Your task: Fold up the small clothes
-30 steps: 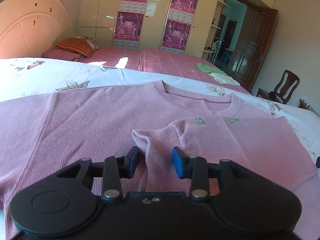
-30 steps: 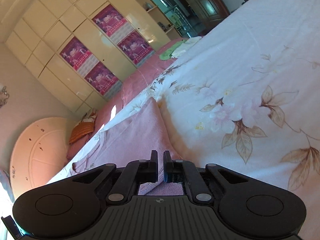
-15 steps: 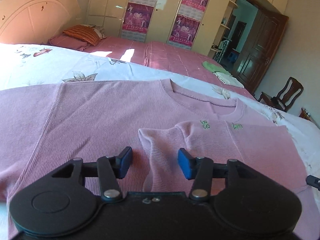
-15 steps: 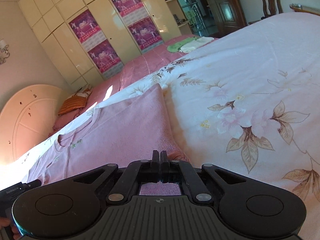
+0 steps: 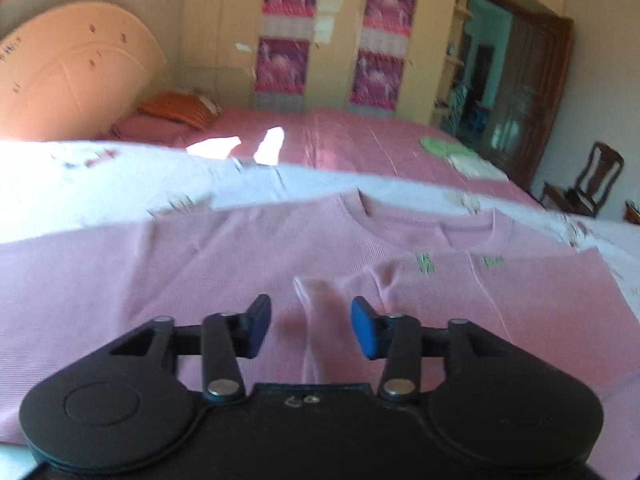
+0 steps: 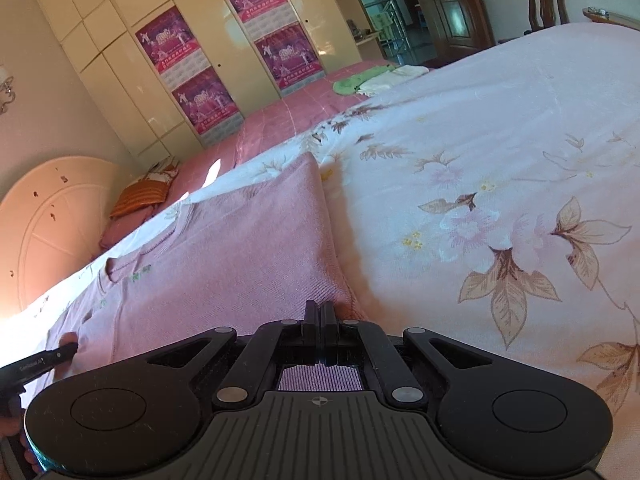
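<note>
Left gripper (image 5: 311, 327) jaws now wide, spread further than 0.5 s ago, straddling a sleeve cuff (image 5: 316, 296) without touching. Right gripper (image 6: 320, 334) still pinched on the pink sweater (image 6: 224, 248) hem.

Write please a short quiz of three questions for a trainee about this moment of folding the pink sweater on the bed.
1. True or false: the left gripper is open over the pink sweater.
2. What does the right gripper pinch? A) floral bedsheet B) the sweater's edge C) green cloth
3. Fill in: the green cloth lies on the far ____ bedspread.

Key: 1 true; 2 B; 3 pink.
</note>
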The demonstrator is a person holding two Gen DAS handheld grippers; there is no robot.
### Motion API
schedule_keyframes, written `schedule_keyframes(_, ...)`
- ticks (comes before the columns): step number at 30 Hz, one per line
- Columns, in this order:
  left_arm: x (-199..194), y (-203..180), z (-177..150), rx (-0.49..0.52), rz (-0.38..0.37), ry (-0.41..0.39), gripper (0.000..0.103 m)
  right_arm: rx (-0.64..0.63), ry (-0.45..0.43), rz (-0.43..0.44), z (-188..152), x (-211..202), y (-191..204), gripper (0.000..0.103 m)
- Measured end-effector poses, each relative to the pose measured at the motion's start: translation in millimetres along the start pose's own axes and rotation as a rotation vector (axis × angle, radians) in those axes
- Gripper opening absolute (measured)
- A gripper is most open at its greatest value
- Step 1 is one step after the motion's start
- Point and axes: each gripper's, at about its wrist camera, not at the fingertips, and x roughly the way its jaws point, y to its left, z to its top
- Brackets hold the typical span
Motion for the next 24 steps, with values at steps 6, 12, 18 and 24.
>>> schedule_keyframes(6,-2,-44,-17,0.127,-0.164,0.097,0.066,-0.023,0.046,-0.037,-2,19,-7,0.000)
schedule_keyframes(12,5,-36,-29,0.103,-0.163,0.107,0.066,-0.061,0.045,-0.081,-1,14,13,0.000)
schedule_keyframes(18,-38,2,-28,0.034,-0.085,0.062,0.072,-0.060,0.032,-0.104,2,2,14,0.000)
schedule_keyframes(24,-109,126,-49,-0.238,0.051,0.011,0.069,-0.085,-0.038,-0.139,-16,-21,16,0.064)
